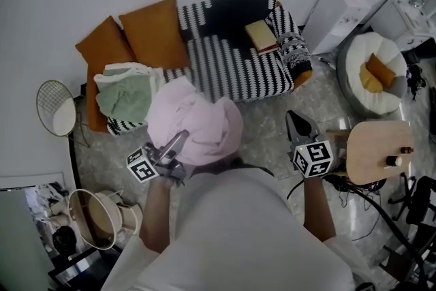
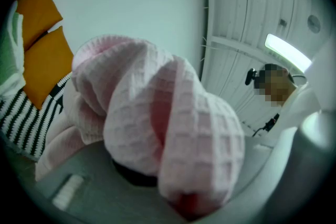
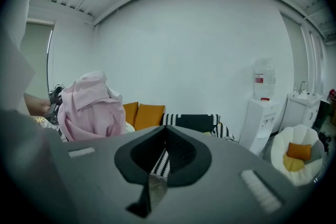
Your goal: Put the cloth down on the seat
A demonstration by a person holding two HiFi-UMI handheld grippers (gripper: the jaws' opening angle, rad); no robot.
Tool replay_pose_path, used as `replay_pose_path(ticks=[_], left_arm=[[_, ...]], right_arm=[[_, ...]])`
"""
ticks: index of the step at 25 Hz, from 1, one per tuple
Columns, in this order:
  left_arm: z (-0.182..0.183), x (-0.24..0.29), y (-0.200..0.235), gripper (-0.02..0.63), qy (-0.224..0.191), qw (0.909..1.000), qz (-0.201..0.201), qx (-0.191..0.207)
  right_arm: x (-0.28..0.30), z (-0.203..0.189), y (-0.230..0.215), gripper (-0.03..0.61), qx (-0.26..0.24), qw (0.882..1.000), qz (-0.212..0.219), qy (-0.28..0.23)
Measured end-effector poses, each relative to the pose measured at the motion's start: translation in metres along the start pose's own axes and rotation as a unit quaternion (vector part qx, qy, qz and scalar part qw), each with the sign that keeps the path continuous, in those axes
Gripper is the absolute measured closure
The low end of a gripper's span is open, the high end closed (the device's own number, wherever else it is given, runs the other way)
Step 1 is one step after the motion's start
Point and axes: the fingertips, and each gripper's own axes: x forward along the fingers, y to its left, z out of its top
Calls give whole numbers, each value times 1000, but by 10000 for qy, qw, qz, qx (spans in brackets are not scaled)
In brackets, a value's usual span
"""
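A pink waffle-weave cloth [image 1: 195,123] hangs bunched in the air in front of the sofa, with my left gripper [image 1: 174,147] shut on its lower edge. In the left gripper view the cloth [image 2: 157,123] fills the middle and hides the jaws. The sofa seat [image 1: 235,68] has a black-and-white striped cover and lies just beyond the cloth. My right gripper [image 1: 300,125] is held out to the right over the floor, its jaws together with nothing between them. From the right gripper view the cloth [image 3: 89,106] shows at the left, in front of the sofa [image 3: 195,122].
Two orange cushions [image 1: 146,34] lean at the sofa's left, with green and white cloths [image 1: 127,93] heaped below them. A book [image 1: 261,35] lies on the seat's right part. A water dispenser [image 1: 338,5], a white beanbag [image 1: 371,71] and a round wooden table [image 1: 377,150] stand to the right.
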Motion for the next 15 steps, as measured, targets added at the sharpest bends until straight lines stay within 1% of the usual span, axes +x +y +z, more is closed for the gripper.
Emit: replay_pose_path(ticks=[5,9,15], left_arm=[[12,2,18,431,134,9999,-3,16],[26,1,37,431,249,9997,-28,-35],[66,8,74,431,367,9992,-111,-100]], right_arm=[[22,-1,0,575,34,9999,-62,129],[43,6,1,575,125,9997,-181,102],[89,27,4,575,276,9988,-402,49]])
